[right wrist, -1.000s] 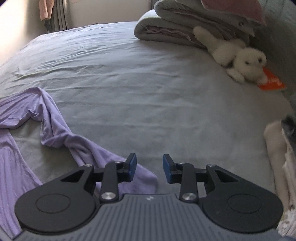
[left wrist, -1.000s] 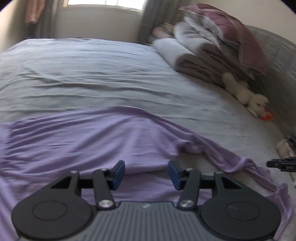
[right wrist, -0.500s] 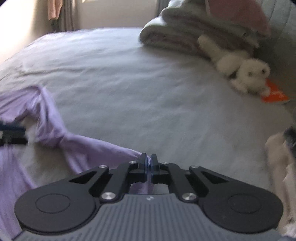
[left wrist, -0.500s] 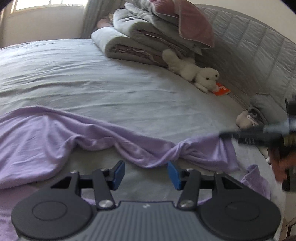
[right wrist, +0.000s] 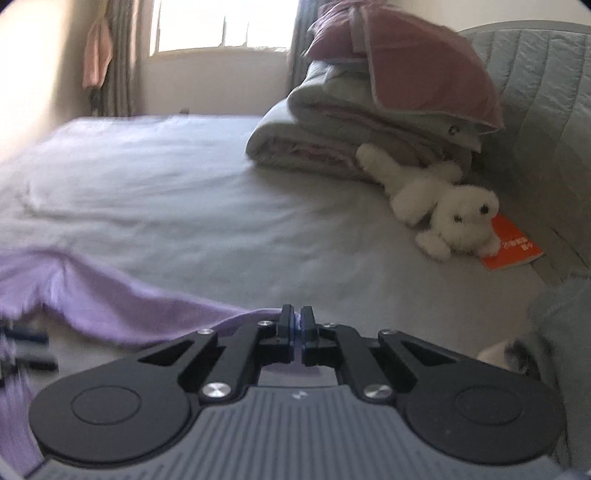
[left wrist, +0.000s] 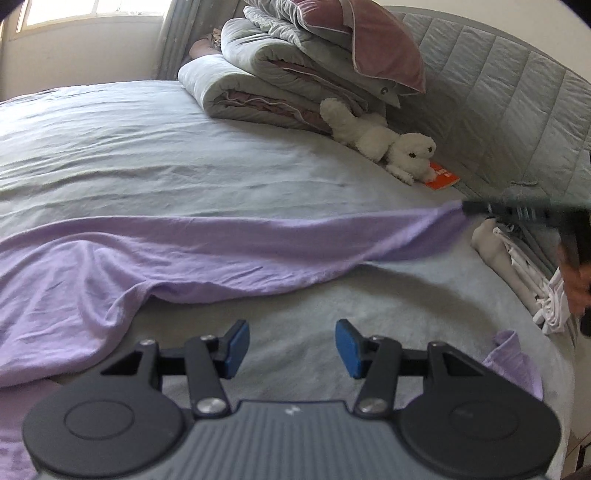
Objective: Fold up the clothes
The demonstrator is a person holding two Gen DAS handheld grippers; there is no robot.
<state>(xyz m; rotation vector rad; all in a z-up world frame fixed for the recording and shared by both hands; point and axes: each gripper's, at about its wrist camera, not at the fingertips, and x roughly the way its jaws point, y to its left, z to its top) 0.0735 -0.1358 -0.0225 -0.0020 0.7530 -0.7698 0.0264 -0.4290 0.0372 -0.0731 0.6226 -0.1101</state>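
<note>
**Thin lilac garment stretched by one corner**

The right gripper (right wrist: 297,326), jaws pinched on a corner, draws the lilac garment (left wrist: 207,251) taut across mid-frame over the grey bedsheet (left wrist: 155,158). The left gripper (left wrist: 291,345) hangs wide open, empty, at lower centre. Light, limp and stretchy, probably; best taken at the hem edge.

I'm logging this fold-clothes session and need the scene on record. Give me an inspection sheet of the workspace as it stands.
Surface: grey bed sheet, wrinkled.
Job's things: purple garment spread across the bed, one end lifted and pulled taut to the right.
Clutter: folded clothes pile at the right edge; white plush toy; orange booklet beside it.
Grippers: left gripper open over bare sheet, holding nothing; right gripper shut on the garment's end.
Cables: nothing seen.
Surroundings: stacked duvets with a pink pillow, quilted headboard, window.
</note>
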